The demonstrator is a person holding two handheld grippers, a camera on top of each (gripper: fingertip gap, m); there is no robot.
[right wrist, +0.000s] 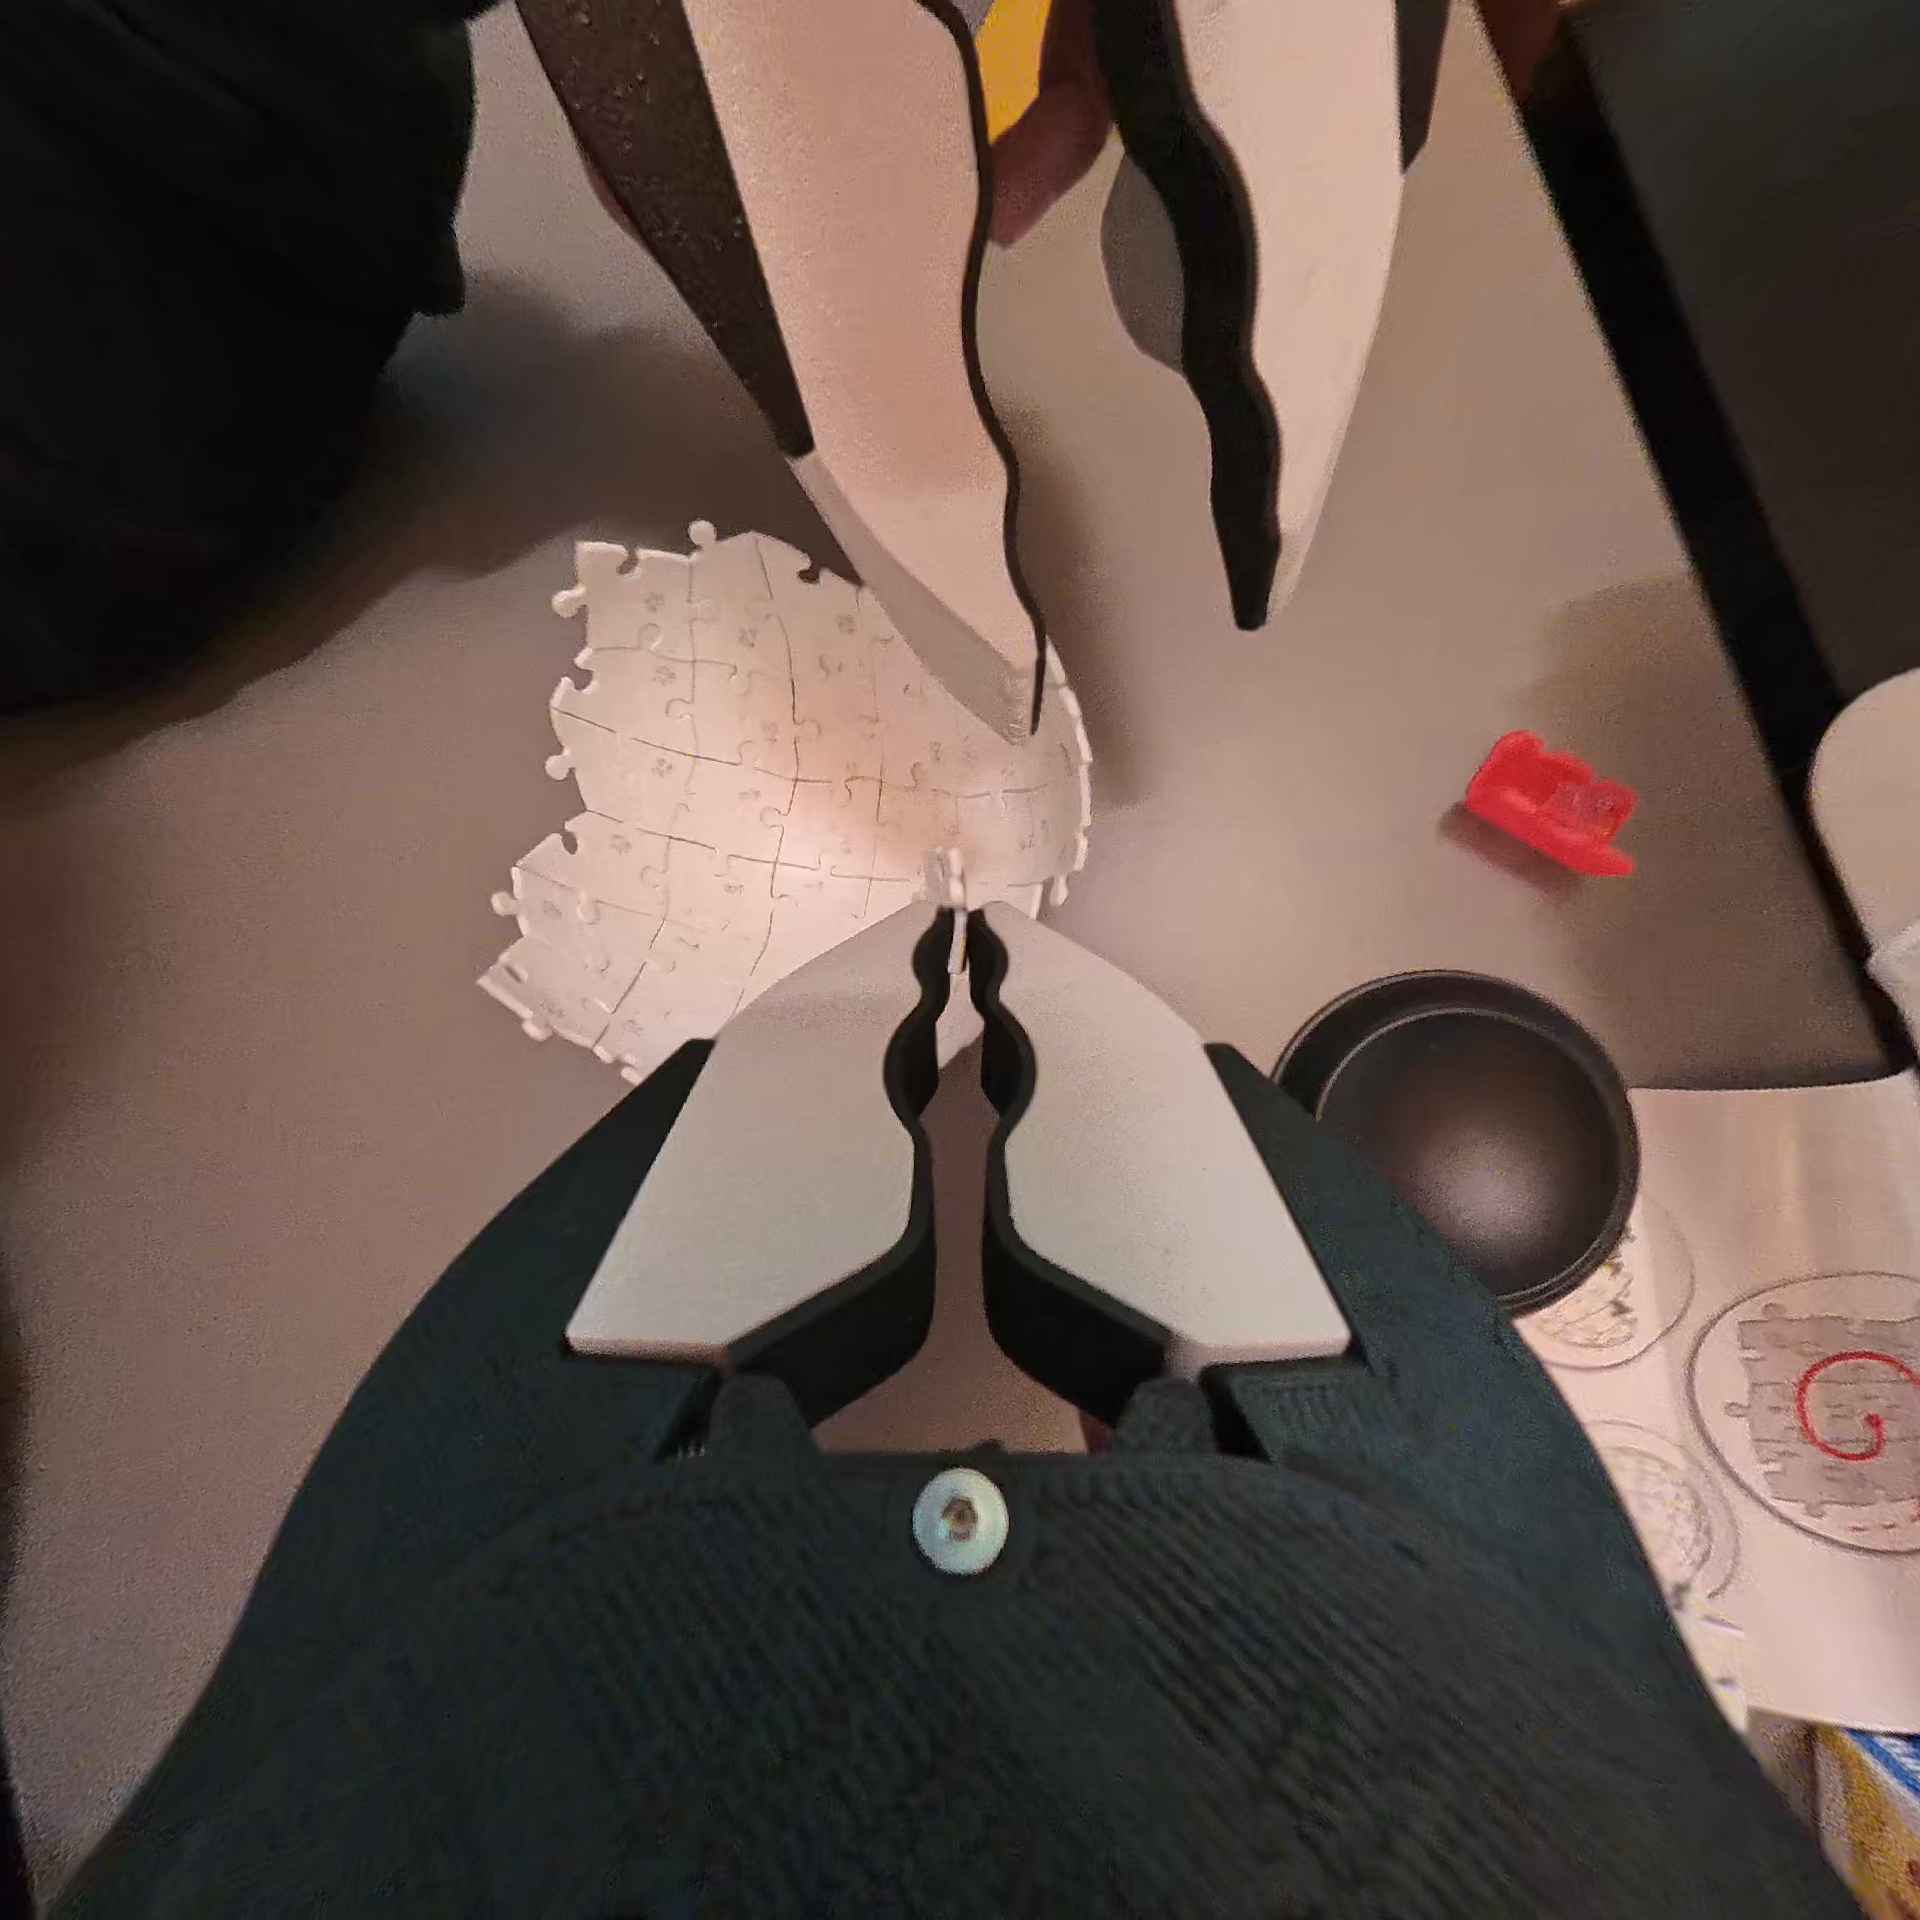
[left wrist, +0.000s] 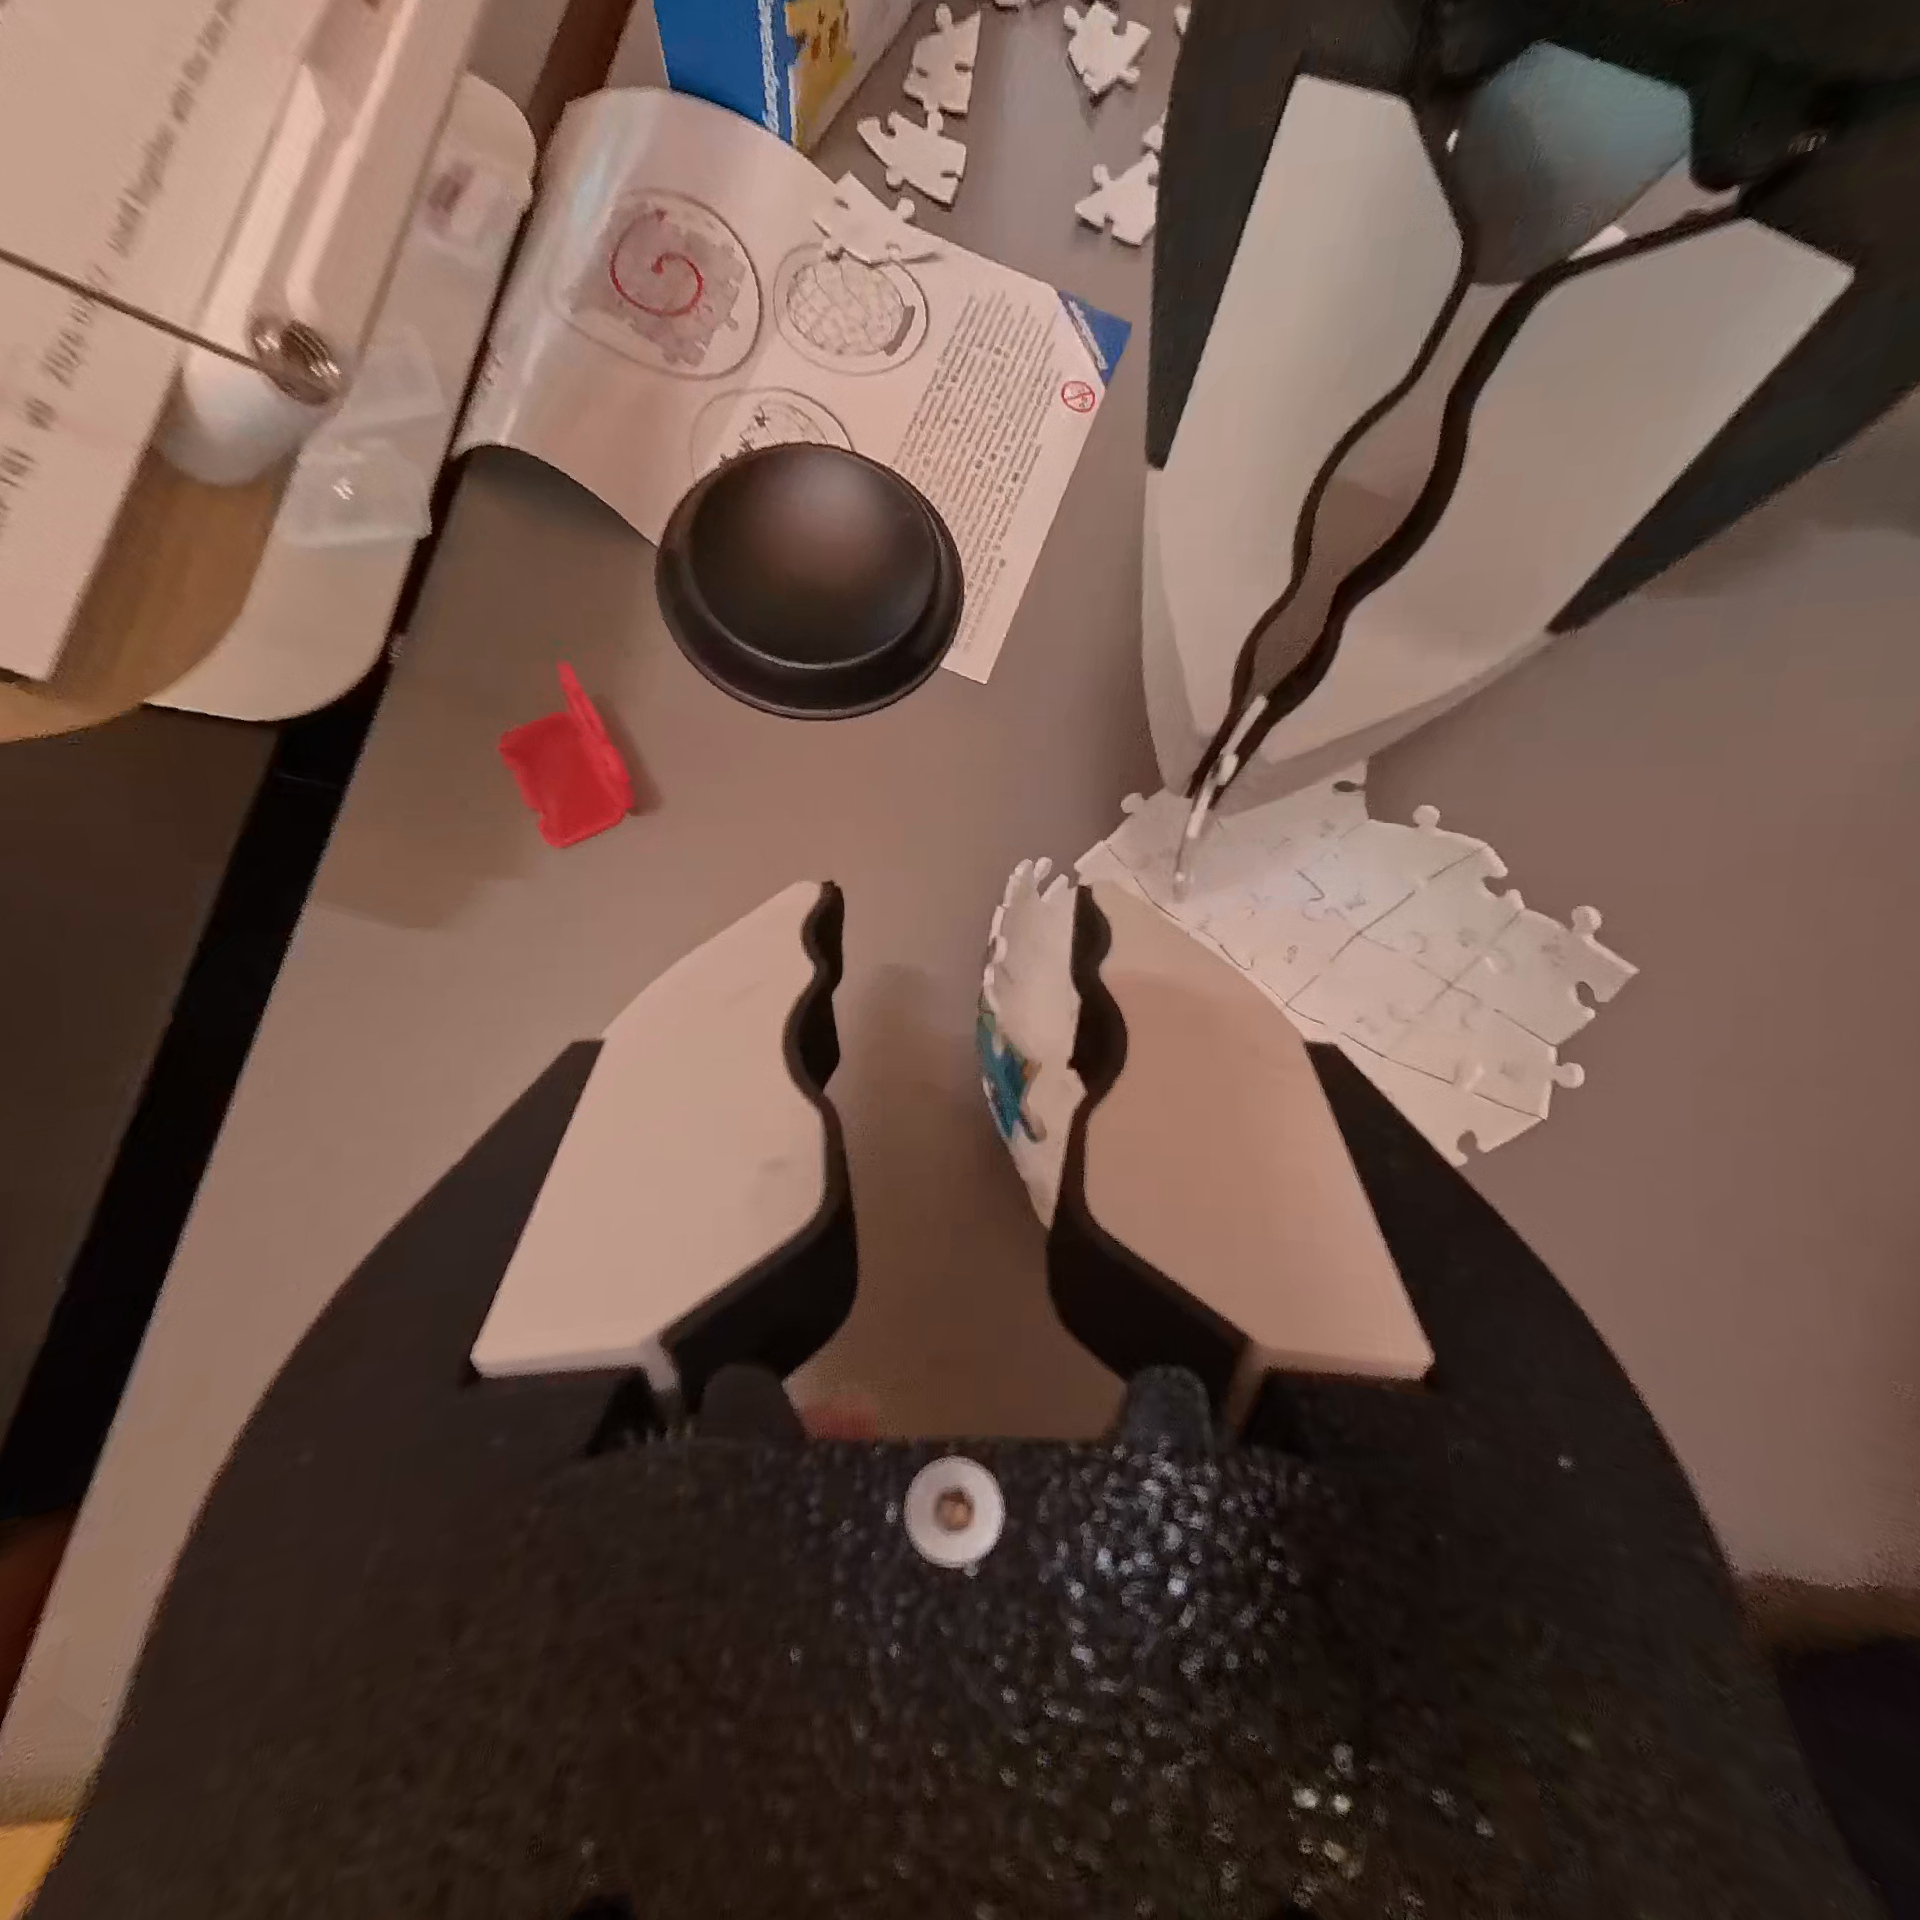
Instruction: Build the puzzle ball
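The partly built puzzle ball is a curved white shell (left wrist: pixel 1382 956) of joined pieces lying hollow side up on the grey table (left wrist: pixel 727 935); it also shows in the right wrist view (right wrist: pixel 748 790). My left gripper (left wrist: pixel 956 914) is open, with one finger inside the shell and the shell's rim between its jaws; the right wrist view shows it from above (right wrist: pixel 1138 665). My right gripper (right wrist: pixel 951 925) is shut on a single white puzzle piece (right wrist: pixel 948 883) held edge-on over the shell's near rim. In the left wrist view the right gripper (left wrist: pixel 1210 784) holds that piece (left wrist: pixel 1190 847) down onto the shell.
A black dome stand (left wrist: pixel 805 582) (right wrist: pixel 1475 1153) rests partly on the instruction sheet (left wrist: pixel 935 343). A small red plastic part (left wrist: pixel 566 764) (right wrist: pixel 1548 805) lies left of the shell. Loose white pieces (left wrist: pixel 935 135) and a blue box (left wrist: pixel 727 62) lie at the far end. A white cup (left wrist: pixel 234 416) stands far left. The white cup (left wrist: pixel 234 416) is about 11 centimeters from my left fingertips.
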